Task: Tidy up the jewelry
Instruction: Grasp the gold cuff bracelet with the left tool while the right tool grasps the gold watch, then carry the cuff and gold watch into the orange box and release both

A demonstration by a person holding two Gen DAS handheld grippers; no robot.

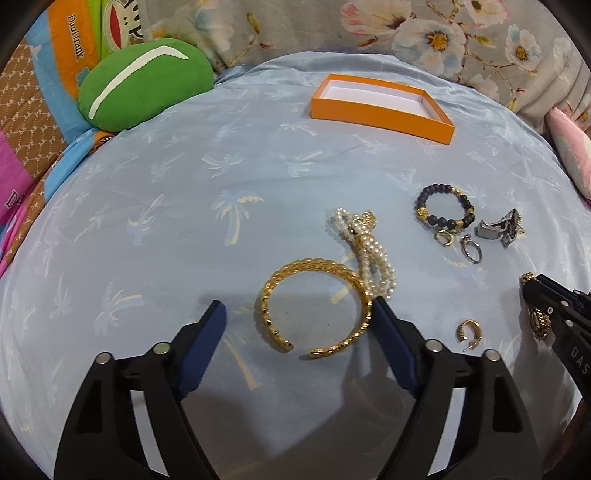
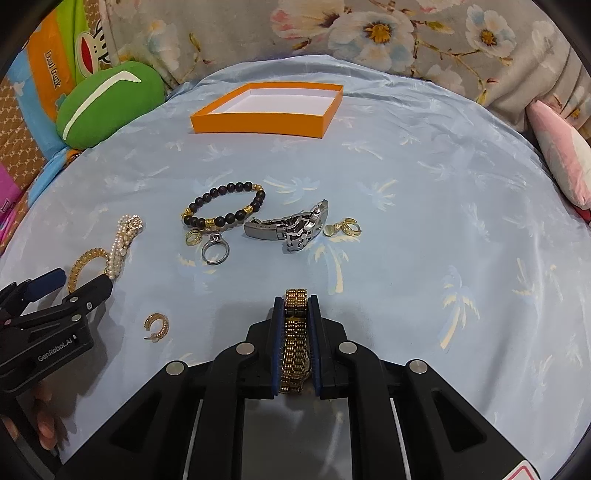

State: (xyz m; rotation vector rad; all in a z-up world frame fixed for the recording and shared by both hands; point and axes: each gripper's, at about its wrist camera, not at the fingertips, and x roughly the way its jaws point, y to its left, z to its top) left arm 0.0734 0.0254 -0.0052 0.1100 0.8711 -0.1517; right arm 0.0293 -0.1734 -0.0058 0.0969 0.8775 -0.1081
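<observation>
My left gripper stands open astride a gold open bangle that lies on the blue cloth. Its right finger is against the bangle's rim, and the left finger is apart from it. My right gripper is shut on a gold link watch, low over the cloth. An orange box sits open at the back, white inside with nothing in it. Around lie a pearl bracelet, a black bead bracelet, a silver watch, a silver ring and a gold hoop earring.
A green cushion lies at the back left and a pink pillow at the right edge. Floral fabric rises behind the cloth. More gold earrings lie beside the silver watch. A person's fingers hold the left gripper.
</observation>
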